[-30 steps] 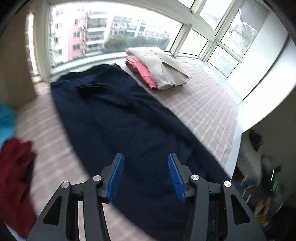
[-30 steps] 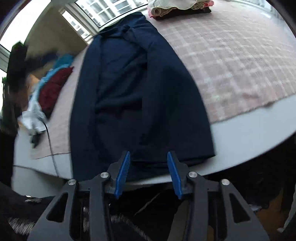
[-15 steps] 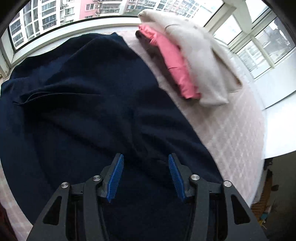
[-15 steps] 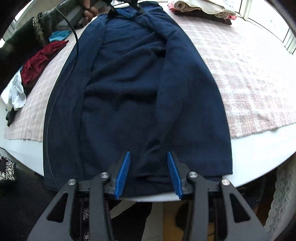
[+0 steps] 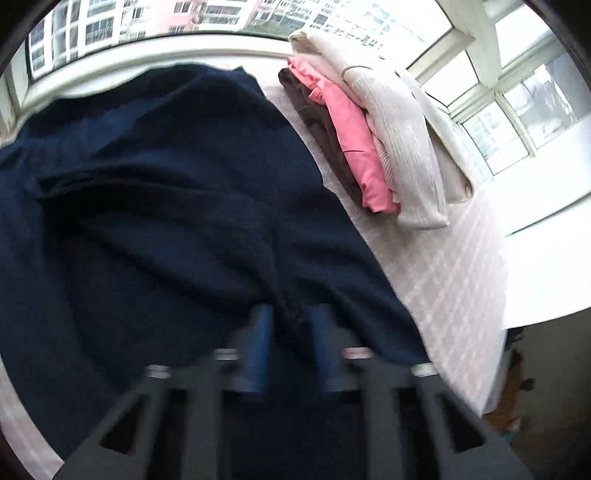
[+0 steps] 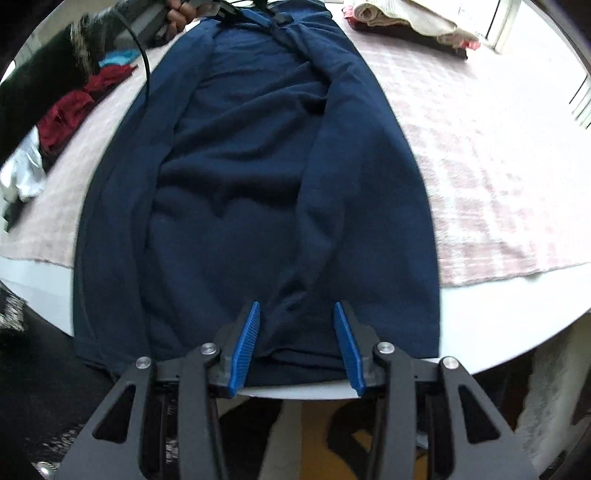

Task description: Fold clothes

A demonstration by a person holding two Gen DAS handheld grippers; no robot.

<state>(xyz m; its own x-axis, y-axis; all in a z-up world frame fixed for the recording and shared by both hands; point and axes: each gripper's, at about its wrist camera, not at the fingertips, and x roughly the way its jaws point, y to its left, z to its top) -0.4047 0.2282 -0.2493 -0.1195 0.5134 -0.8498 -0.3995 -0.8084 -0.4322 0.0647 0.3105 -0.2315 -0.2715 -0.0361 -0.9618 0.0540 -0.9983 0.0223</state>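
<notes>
A dark navy garment [image 6: 258, 177] lies spread lengthwise on a pink checked cloth [image 6: 480, 166], sleeves folded in, its hem over the near table edge. My right gripper [image 6: 295, 347] is open with its blue pads at the hem, one on each side of a fold. In the left wrist view my left gripper [image 5: 290, 332] is blurred and closed in on a bunched ridge of the navy garment [image 5: 147, 221] at its far end. The left gripper also shows in the right wrist view [image 6: 255, 14] at the garment's collar end.
A stack of folded clothes, cream on pink on brown [image 5: 369, 140], sits by the window to the right. Red, teal and white clothes [image 6: 70, 110] lie in a heap at the left. The white table edge [image 6: 498, 306] runs along the front.
My left gripper has dropped onto the garment and its pads have closed from wide open onto a ridge of cloth. My right gripper has moved in to the hem and stays open.
</notes>
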